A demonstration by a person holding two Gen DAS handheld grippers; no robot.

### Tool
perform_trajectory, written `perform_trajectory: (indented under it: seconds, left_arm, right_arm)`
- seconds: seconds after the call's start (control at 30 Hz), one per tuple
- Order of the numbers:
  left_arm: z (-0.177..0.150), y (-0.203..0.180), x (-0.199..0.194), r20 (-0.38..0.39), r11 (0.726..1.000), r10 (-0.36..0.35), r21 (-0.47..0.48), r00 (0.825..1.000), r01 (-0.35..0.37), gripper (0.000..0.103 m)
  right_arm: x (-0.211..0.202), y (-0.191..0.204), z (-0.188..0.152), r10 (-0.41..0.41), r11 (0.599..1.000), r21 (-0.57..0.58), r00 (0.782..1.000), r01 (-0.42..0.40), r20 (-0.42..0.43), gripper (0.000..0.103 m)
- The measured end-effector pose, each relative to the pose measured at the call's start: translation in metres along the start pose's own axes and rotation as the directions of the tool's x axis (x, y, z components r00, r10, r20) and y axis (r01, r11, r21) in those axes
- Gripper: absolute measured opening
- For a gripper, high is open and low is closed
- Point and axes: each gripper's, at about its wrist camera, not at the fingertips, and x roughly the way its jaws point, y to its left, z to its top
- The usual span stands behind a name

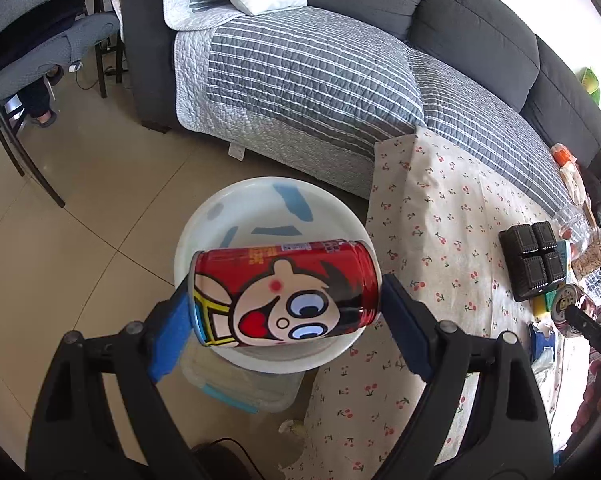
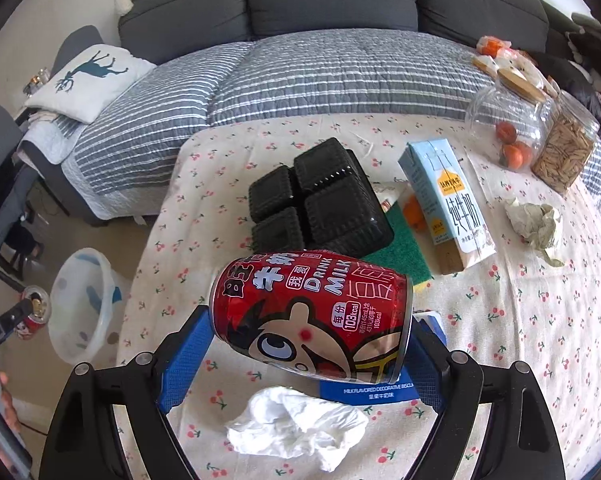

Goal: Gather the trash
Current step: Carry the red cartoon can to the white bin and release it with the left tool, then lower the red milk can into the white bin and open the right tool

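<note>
My left gripper (image 1: 285, 300) is shut on a red milk can (image 1: 285, 294), held sideways right above a white plastic basin (image 1: 260, 208) on the floor. My right gripper (image 2: 310, 330) is shut on a second red milk can (image 2: 312, 316), held sideways above the cherry-print tablecloth (image 2: 520, 320). The left gripper and its can also show far left in the right wrist view (image 2: 32, 312), over the basin (image 2: 82, 304). The right gripper's can shows at the right edge of the left wrist view (image 1: 568, 304).
On the table lie a black plastic tray (image 2: 320, 200), a blue milk carton (image 2: 444, 200), a white crumpled tissue (image 2: 296, 420), a crumpled paper wad (image 2: 536, 224), a blue biscuit box (image 2: 380, 388), a green sponge (image 2: 400, 248) and glass jars (image 2: 512, 132). A grey sofa (image 2: 320, 60) stands behind.
</note>
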Motion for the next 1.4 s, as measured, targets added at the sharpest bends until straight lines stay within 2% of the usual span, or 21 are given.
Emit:
perform_trajectory:
  seconds: [0.27,0.5,0.57,0.67,0.8,0.97,1.07,1.4]
  left_arm:
    - [-0.001,0.008,0.005,0.020,1.000,-0.003,0.021,1.000,0.003,0.088]
    - [-0.005,0.004,0.004,0.050,0.996,0.009,0.093,0.999,-0.013,0.088]
    - [-0.006,0.005,0.008,0.030,0.994,0.013,0.111,0.999,-0.017,0.088]
    - [-0.008,0.008,0.014,-0.023,0.990,0.065,0.124,0.998,-0.062,0.089]
    - [-0.012,0.017,0.006,0.012,0.978,0.135,0.161,0.991,-0.135,0.097]
    - [-0.013,0.046,-0.006,0.008,0.981,0.160,0.106,0.987,-0.160,0.097]
    - [-0.015,0.063,-0.008,-0.028,0.984,0.168,0.073,0.985,-0.165,0.097]
    - [-0.023,0.088,-0.011,-0.052,0.974,0.222,0.058,0.974,-0.219,0.097]
  right_arm:
    - [-0.009,0.048,-0.004,0.013,0.994,-0.114,0.997,-0.005,0.073,0.089]
    - [-0.001,0.084,-0.009,0.065,0.981,-0.187,0.995,-0.049,0.081,0.089]
    - [0.001,0.092,-0.011,0.085,0.977,-0.204,0.994,-0.068,0.076,0.089]
    - [0.003,0.106,-0.014,0.100,0.965,-0.248,0.993,-0.080,0.069,0.089]
    - [0.006,0.124,-0.016,0.114,0.947,-0.308,0.991,-0.089,0.064,0.089]
    - [0.014,0.148,-0.015,0.131,0.935,-0.338,0.990,-0.108,0.046,0.089]
    - [0.022,0.168,-0.016,0.161,0.928,-0.344,0.986,-0.142,0.029,0.089]
    - [0.055,0.233,-0.025,0.215,0.890,-0.404,0.976,-0.211,-0.035,0.089]
